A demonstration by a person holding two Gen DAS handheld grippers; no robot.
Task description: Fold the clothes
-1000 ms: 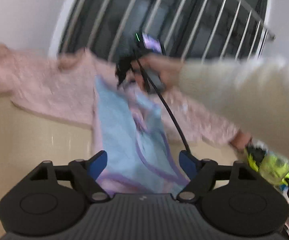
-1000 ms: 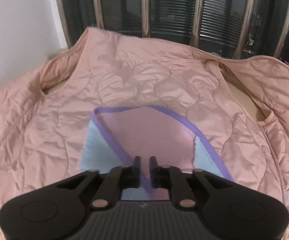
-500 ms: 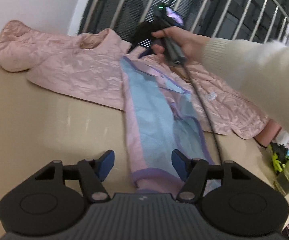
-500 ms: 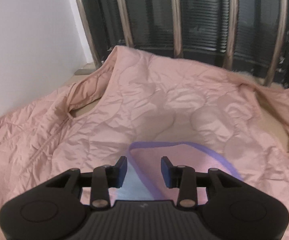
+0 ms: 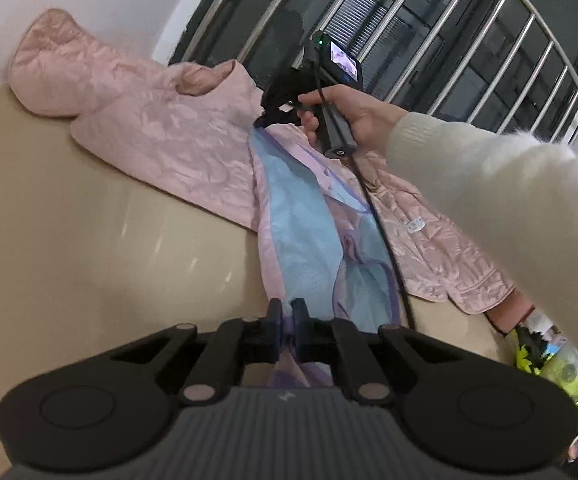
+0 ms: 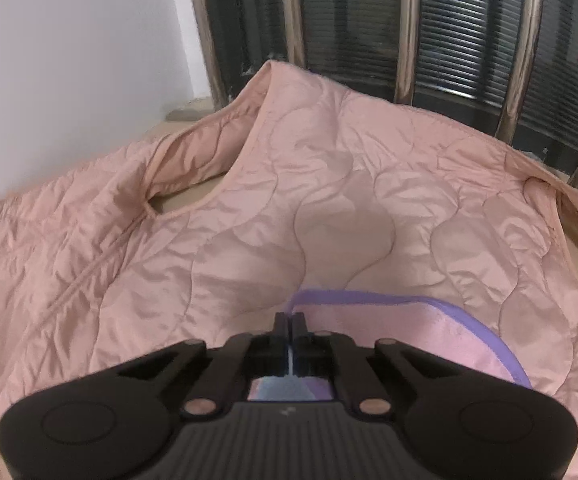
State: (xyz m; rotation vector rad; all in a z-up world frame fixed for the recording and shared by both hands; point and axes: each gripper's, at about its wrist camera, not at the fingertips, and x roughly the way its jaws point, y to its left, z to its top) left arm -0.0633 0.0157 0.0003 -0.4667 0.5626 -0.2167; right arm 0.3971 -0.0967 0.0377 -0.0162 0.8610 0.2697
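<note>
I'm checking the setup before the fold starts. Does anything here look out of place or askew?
Yes: the blue and pink garment lies stretched across the pink quilted jacket instead of flat on the table, bunched into a narrow strip. Left gripper and right gripper each pinch one end.

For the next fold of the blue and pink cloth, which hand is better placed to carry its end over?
Probably the left. The left gripper has just closed on the cloth's near end over bare table. The right gripper pinches the far end, on the pink jacket.
</note>
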